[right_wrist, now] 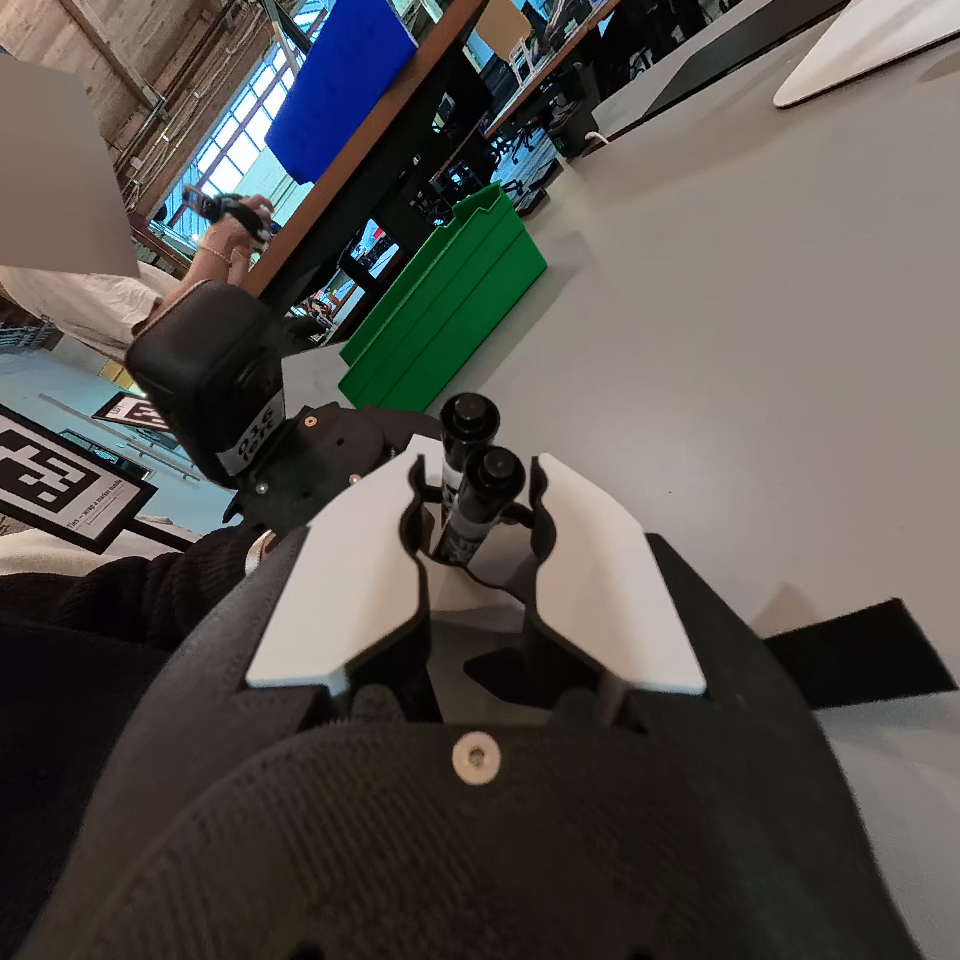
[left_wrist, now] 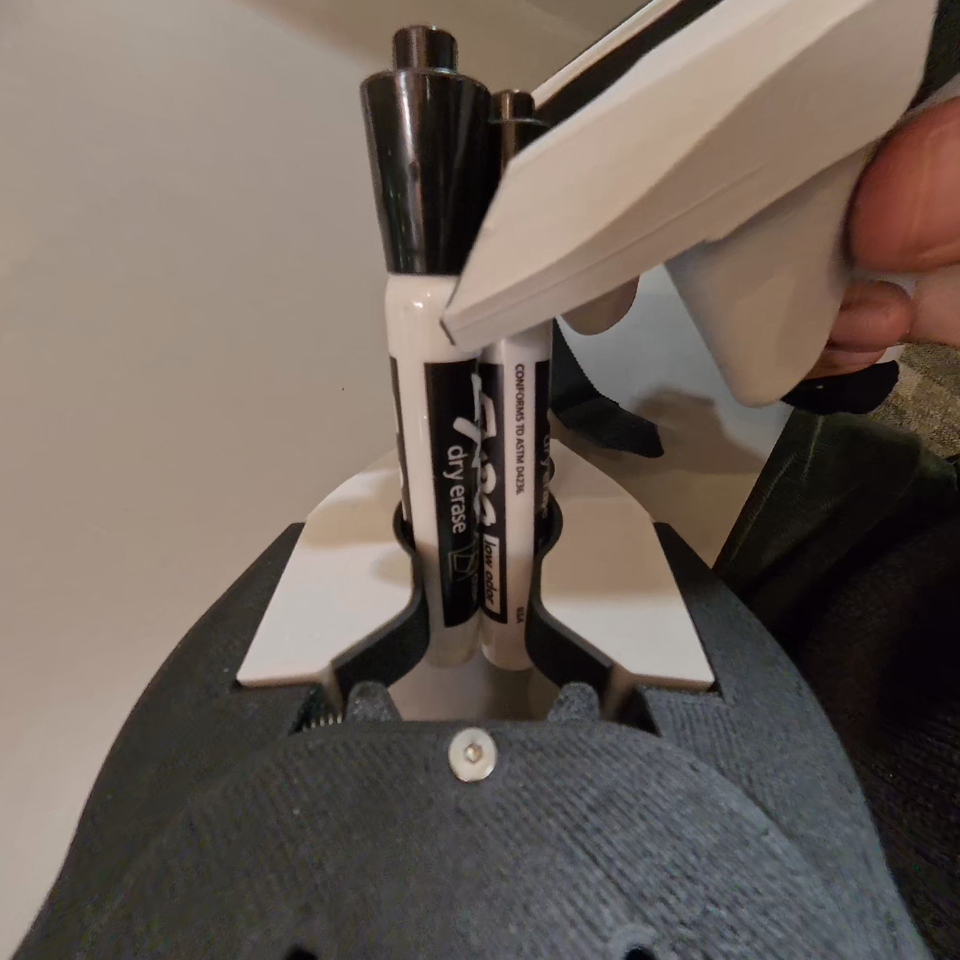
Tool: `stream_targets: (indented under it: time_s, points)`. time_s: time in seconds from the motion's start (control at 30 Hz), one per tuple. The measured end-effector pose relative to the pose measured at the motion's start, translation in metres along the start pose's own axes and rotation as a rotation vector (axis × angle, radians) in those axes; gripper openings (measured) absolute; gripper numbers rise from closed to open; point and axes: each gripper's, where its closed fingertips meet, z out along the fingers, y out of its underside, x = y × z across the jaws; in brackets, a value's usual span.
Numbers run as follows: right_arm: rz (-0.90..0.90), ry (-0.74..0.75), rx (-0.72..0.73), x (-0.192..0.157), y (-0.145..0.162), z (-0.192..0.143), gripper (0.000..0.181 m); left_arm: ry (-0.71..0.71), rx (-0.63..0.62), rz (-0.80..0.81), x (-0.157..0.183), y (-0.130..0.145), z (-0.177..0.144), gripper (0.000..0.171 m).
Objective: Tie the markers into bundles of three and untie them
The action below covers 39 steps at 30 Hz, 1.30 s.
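Three markers with white barrels and black caps stand as a bundle in my left gripper, which is shut on their lower barrels. My right gripper comes in from the upper right, its white fingers on either side of the barrels just below the caps. In the right wrist view the marker caps show between the fingers of my right gripper. Its jaws stand apart with small gaps on both sides. A black strap lies on the grey table under the right gripper. It also shows in the left wrist view.
A green bin stands on the table beyond the markers. A white board lies at the far right. The left gripper's body is close on the left. A framed patterned sign and a person's arm are farther left. The gap from one gripper's tips to the other's is roughly 8 centimeters. The black strap is about equally far from each gripper, around 10 centimeters.
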Motion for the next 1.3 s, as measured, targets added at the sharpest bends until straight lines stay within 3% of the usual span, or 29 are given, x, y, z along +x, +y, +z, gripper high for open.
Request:
stream_targets:
  time_s: [0.27,1.3]
  points:
    - [0.032,-0.014,0.003,0.0007,0.0002,-0.0023,0.019,0.001,-0.003,0.011,0.0017,0.0005,0.0008,0.047]
    - [0.048,0.027,-0.003,0.0005,0.0016,-0.0001,0.018,-0.033,-0.026,0.031,-0.0035,0.0041,0.0021,0.047]
